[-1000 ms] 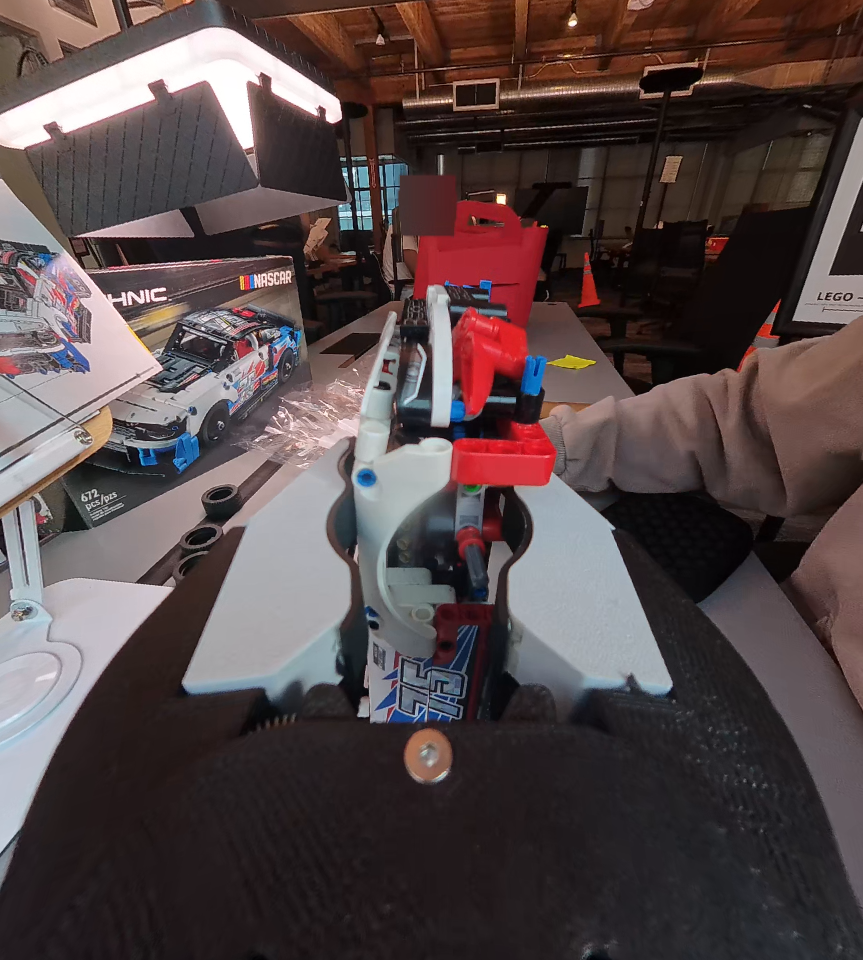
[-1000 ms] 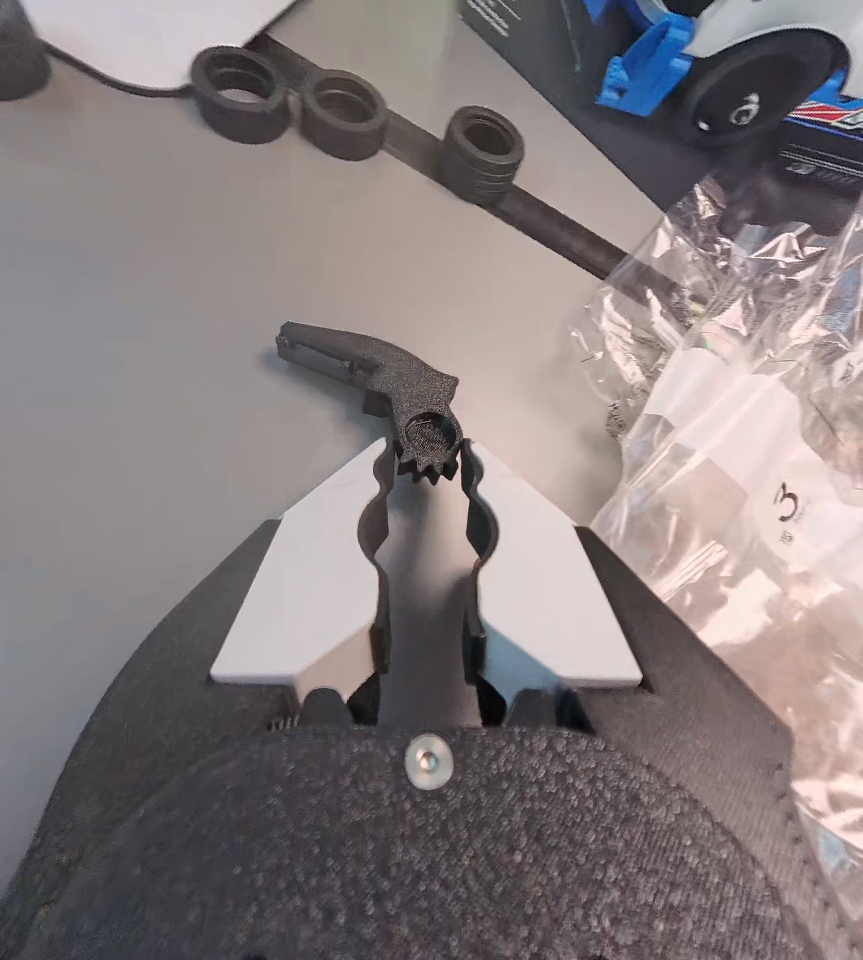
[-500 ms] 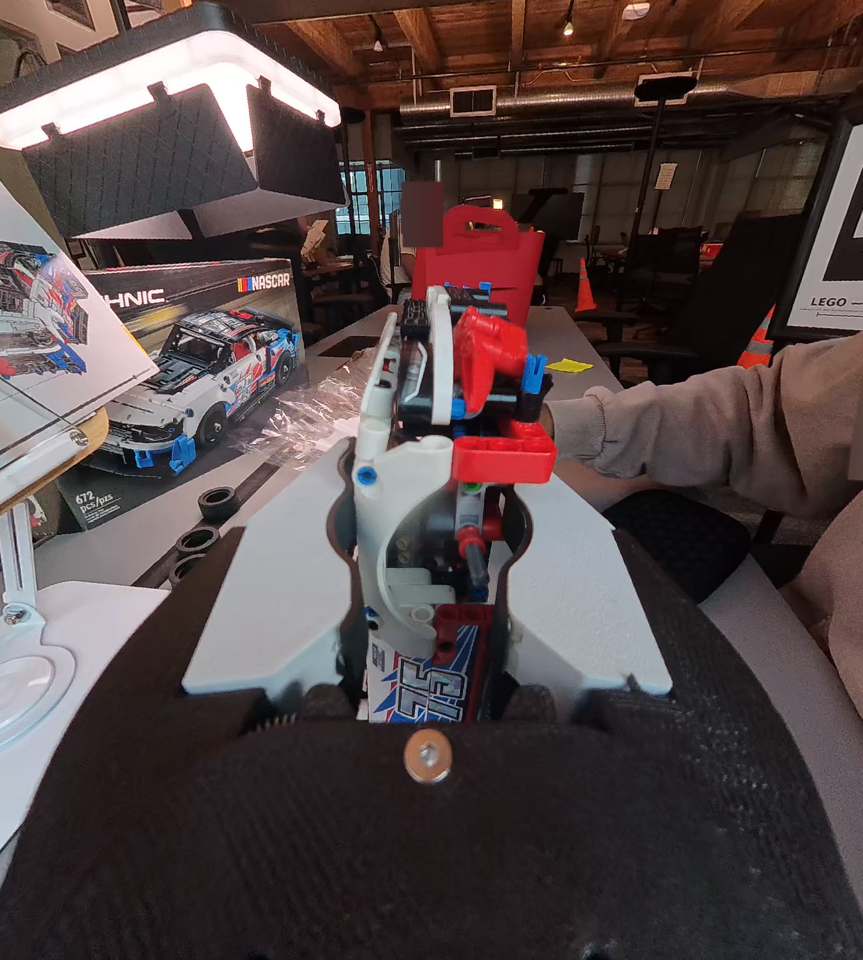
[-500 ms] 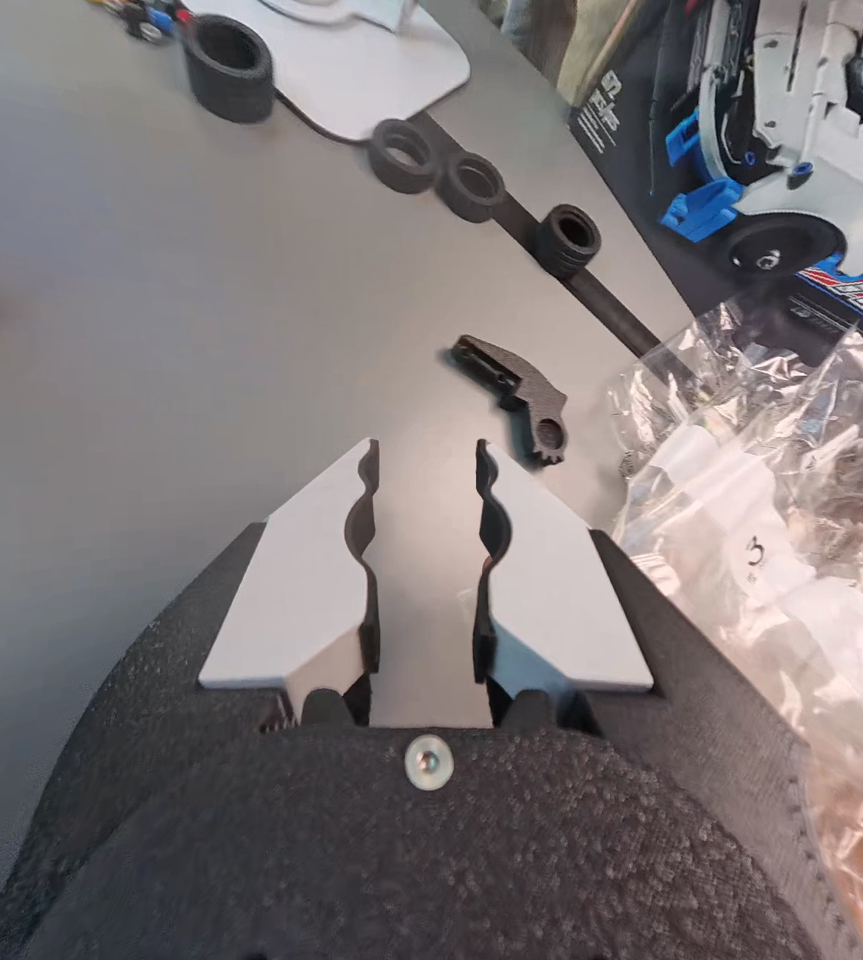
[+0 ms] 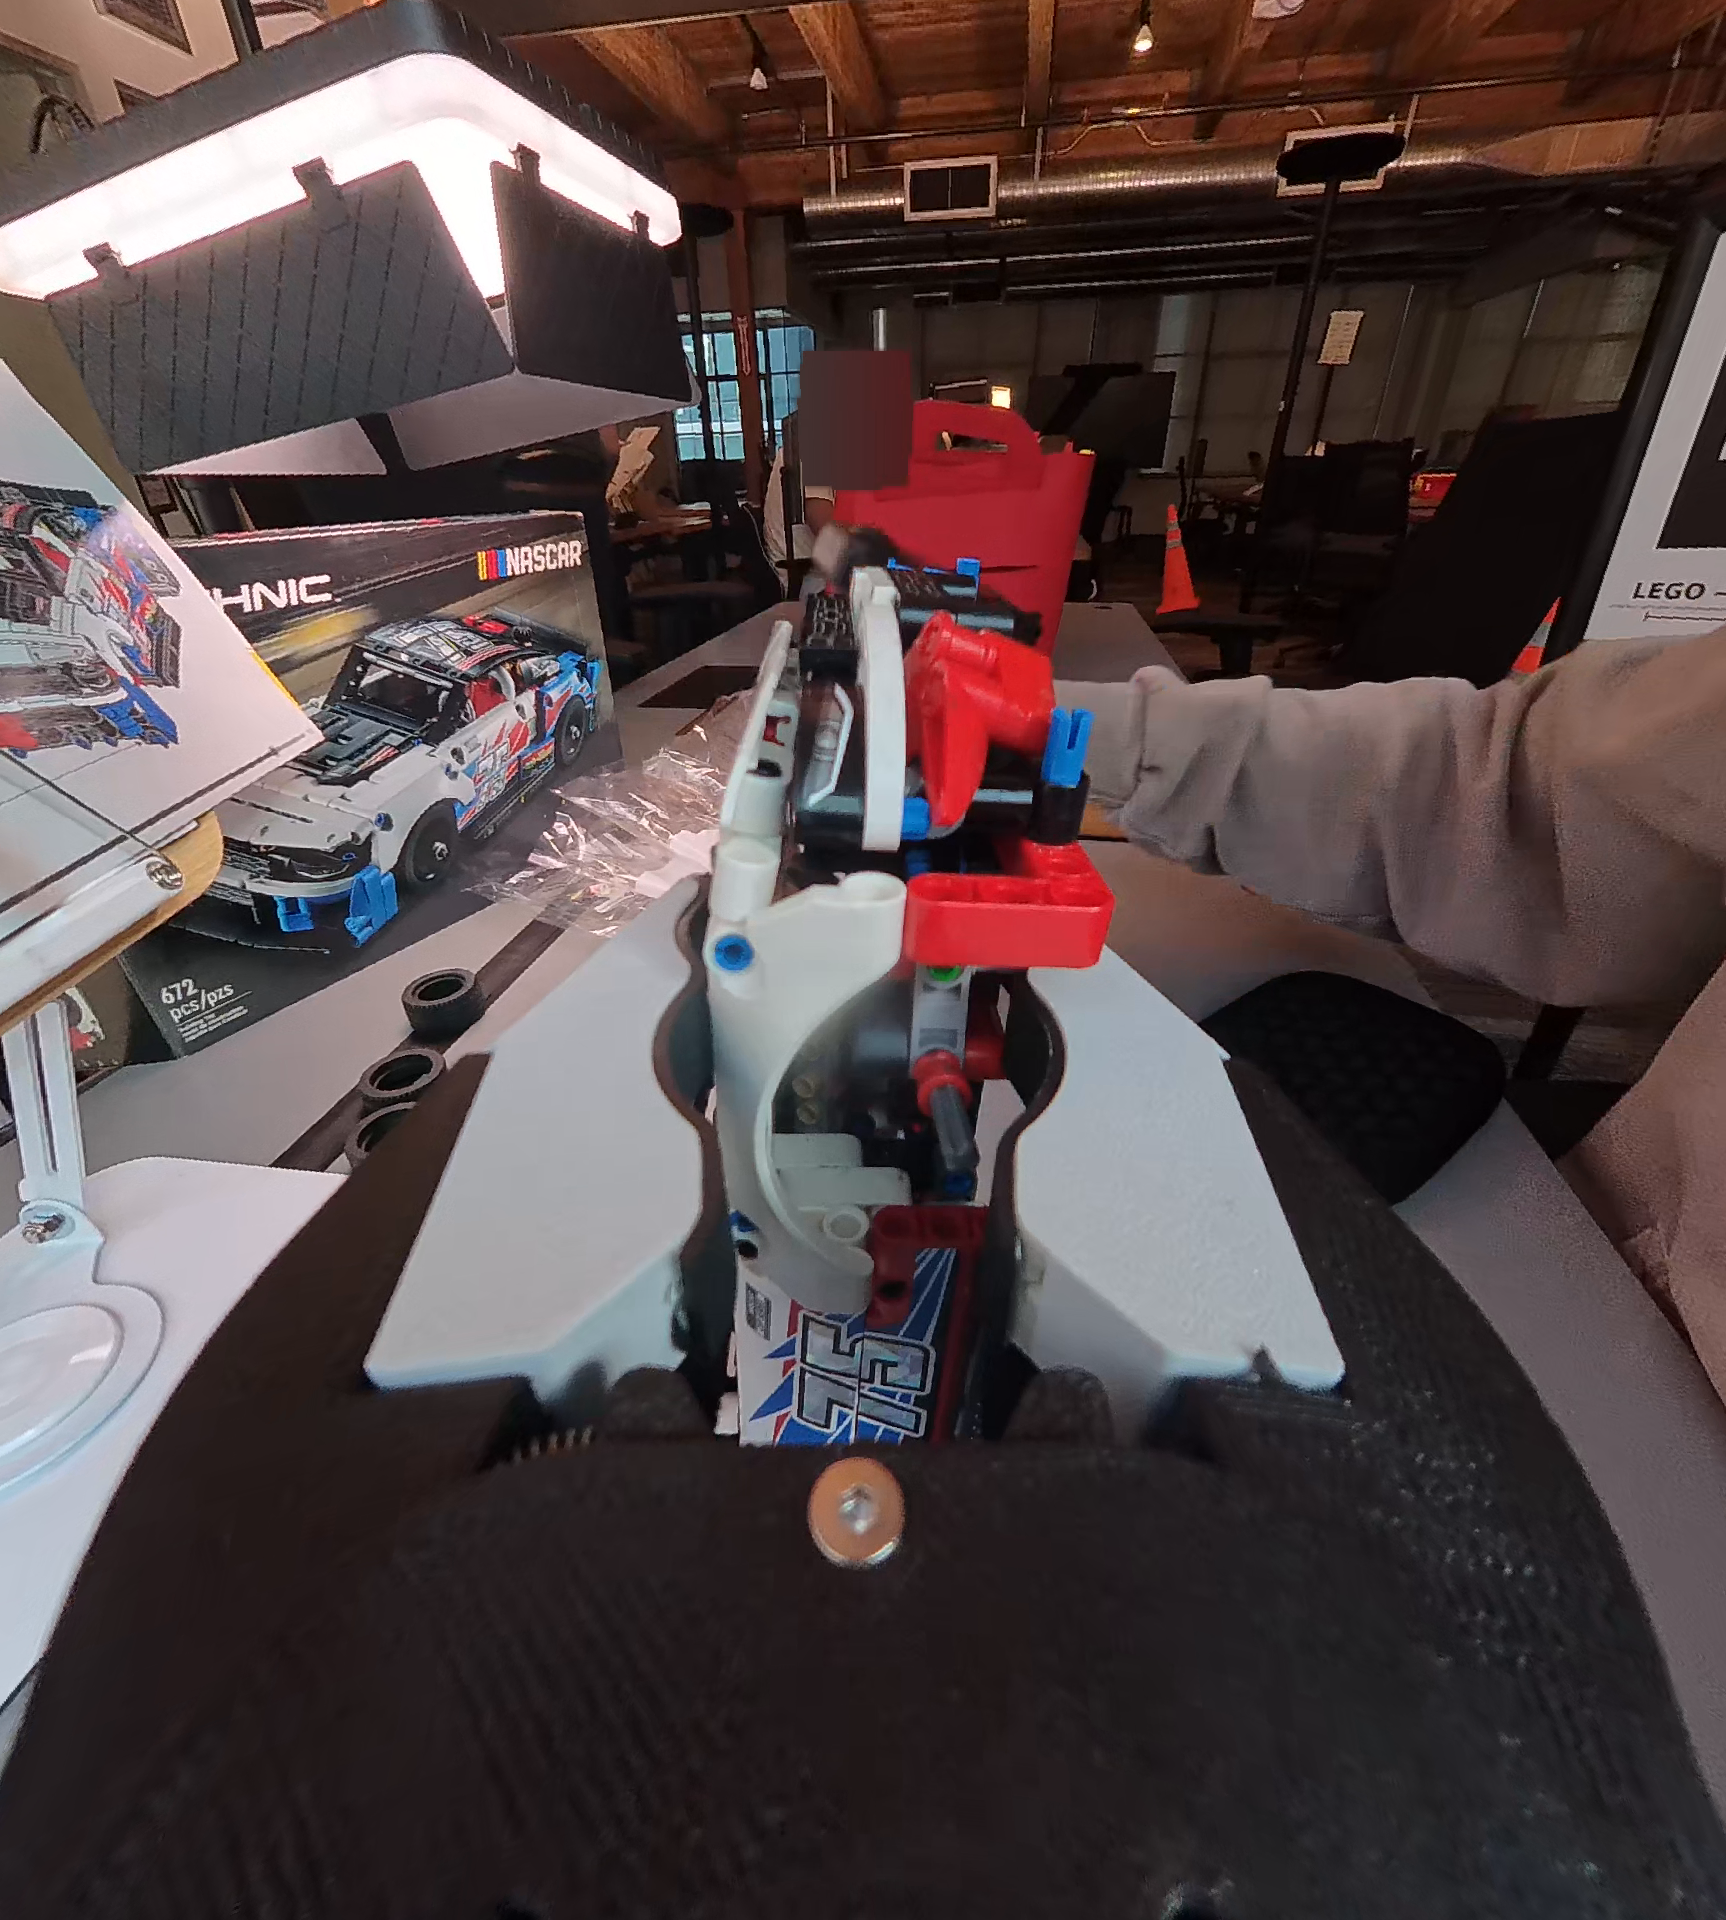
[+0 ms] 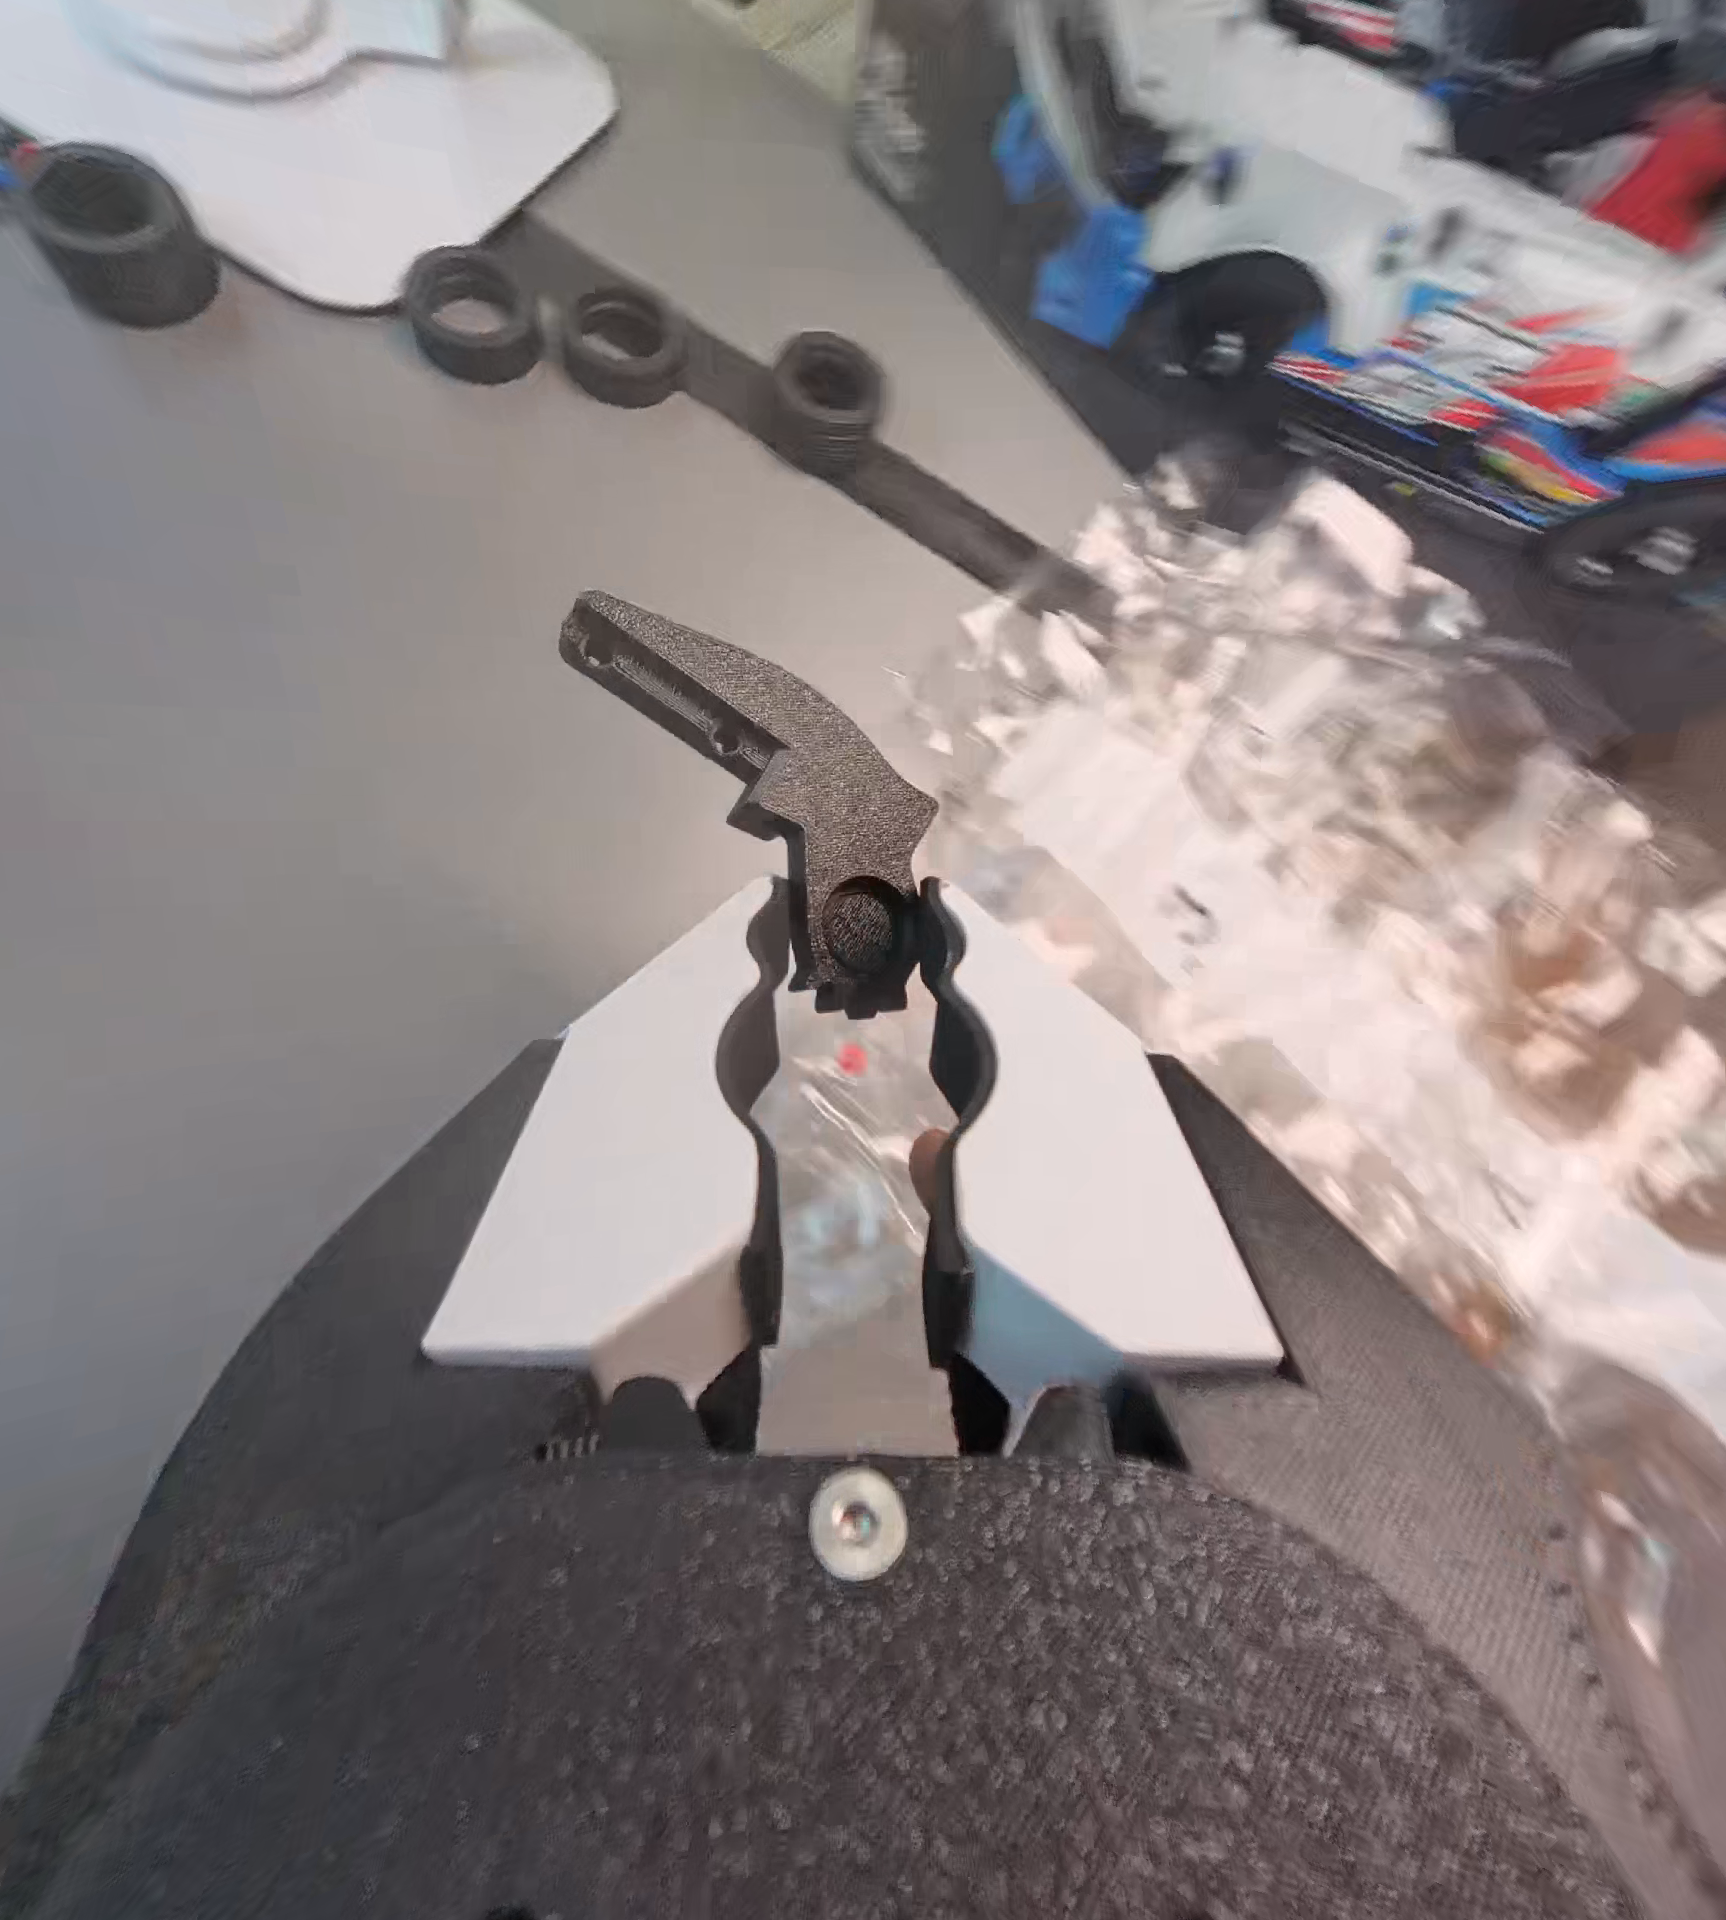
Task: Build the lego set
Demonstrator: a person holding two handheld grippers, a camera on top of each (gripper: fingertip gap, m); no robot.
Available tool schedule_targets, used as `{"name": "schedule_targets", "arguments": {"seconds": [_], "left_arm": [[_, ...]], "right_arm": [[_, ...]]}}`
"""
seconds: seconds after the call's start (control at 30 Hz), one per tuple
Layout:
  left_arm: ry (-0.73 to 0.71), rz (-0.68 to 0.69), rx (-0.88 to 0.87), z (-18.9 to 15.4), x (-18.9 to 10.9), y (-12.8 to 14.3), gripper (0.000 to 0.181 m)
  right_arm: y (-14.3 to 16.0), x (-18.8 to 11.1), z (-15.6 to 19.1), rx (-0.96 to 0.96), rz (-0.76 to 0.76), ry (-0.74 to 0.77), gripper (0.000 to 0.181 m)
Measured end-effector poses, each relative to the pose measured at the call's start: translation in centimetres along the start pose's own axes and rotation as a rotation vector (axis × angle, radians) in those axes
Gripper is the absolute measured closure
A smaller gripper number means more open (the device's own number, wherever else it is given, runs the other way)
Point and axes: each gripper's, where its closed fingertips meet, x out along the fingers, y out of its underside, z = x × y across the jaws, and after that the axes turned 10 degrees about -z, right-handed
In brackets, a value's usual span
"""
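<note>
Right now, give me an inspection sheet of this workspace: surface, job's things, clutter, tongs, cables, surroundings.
Surface: grey table, mostly bare ahead of the right tongs.
Job's things: part-built car; black curved part; loose tyres in a row; set box; manual on a stand.
Clutter: crumpled plastic bags to the right of the part.
Tongs: left tongs shut on the car; right tongs shut on the part's toothed end, picture blurred.
Cables: a dark strip runs across the table; whether it is a cable, cannot tell.
Surroundings: lamp overhead, red bag, person's sleeve.
</note>
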Motion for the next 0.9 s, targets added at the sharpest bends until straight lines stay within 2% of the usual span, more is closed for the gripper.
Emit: {"name": "schedule_targets", "arguments": {"seconds": [0.1,0.2,0.27,0.33,0.4,0.5,0.63,0.67,0.73,0.83,0.9], "left_arm": [[0.0,0.002,0.001,0.0,0.0,0.0,0.128],[-0.002,0.009,0.008,-0.1,0.0,0.0,0.128],[-0.004,0.013,0.012,-0.1,0.1,0.0,0.128],[-0.007,0.012,0.011,-0.1,0.1,0.0,0.128],[-0.011,0.009,0.006,0.0,0.0,0.0,0.128],[-0.014,0.004,0.002,0.1,0.1,0.0,0.128],[-0.022,0.0,0.003,0.1,0.1,0.0,0.128],[-0.024,0.001,0.005,0.1,0.1,0.0,0.128],[-0.029,0.005,0.01,0.1,0.0,0.0,0.128],[-0.031,0.007,0.012,0.1,0.0,0.0,0.128],[-0.03,0.005,0.009,0.1,0.0,0.0,0.128]], "right_arm": [[3.6,-8.4,-9.6,0.095,-0.001,0.289,0.16],[10.9,-16.8,-19.0,0.229,0.111,0.569,0.159],[16.7,-21.3,-23.2,0.34,0.201,0.698,0.159],[22.2,-24.5,-25.8,0.439,0.282,0.796,0.159],[26.4,-26.4,-27.4,0.514,0.337,0.863,0.159],[29.5,-27.0,-29.1,0.574,0.346,0.928,0.159],[30.0,-25.8,-30.8,0.667,0.276,0.978,0.155],[29.6,-25.4,-31.1,0.679,0.247,0.981,0.146],[27.6,-24.8,-31.7,0.648,0.144,0.991,0.141],[20.1,-22.6,-30.1,0.465,-0.091,0.879,0.145],[12.9,-19.8,-24.8,0.333,-0.287,0.646,0.154]]}}
